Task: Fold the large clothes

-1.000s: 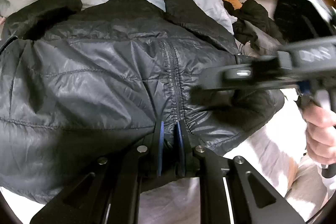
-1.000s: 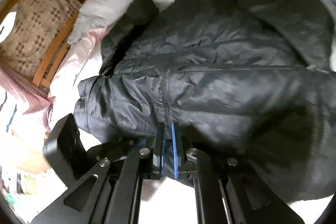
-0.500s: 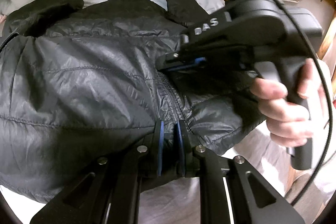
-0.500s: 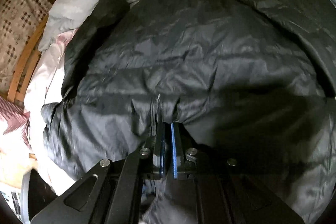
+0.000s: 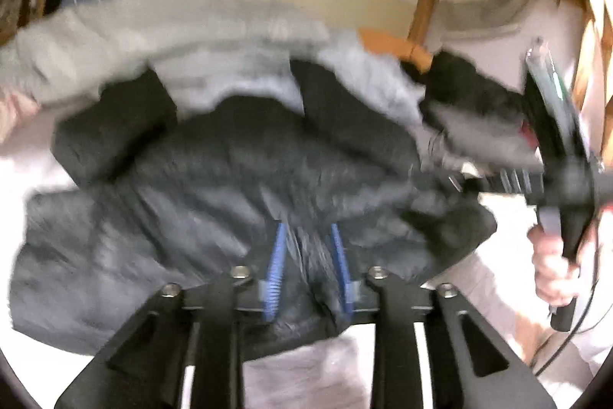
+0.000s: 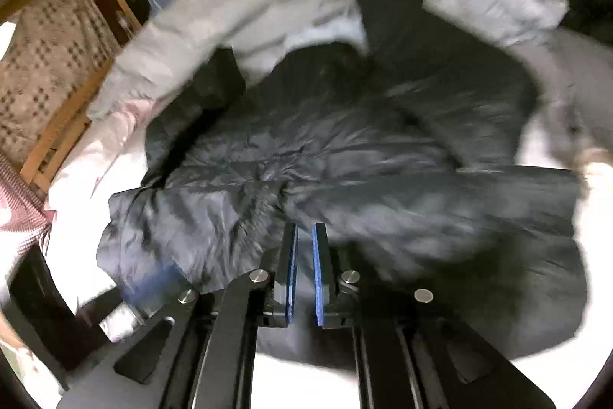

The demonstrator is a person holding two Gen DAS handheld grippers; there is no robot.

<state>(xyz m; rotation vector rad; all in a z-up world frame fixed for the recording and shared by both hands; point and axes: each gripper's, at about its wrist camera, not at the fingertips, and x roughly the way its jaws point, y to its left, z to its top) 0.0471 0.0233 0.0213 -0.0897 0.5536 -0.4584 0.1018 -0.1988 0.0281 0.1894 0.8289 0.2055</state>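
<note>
**Jacket partly folded on a cluttered bed**

Jacket [image 5: 214, 202], a dark quilted one, lies bunched into a compact heap on the white bed [image 6: 88, 179], sides drawn inward; a neat final fold looks yet to come. The left hand-held gripper [image 5: 308, 255] is opening, fabric still between its blue pads. The right hand-held gripper [image 6: 304, 248] is opening from a narrow gap, with nothing visibly pinched. Far behind the jacket sits a grey duvet [image 5: 161, 37]; a wooden frame [image 6: 65, 125] stands at left.
</note>
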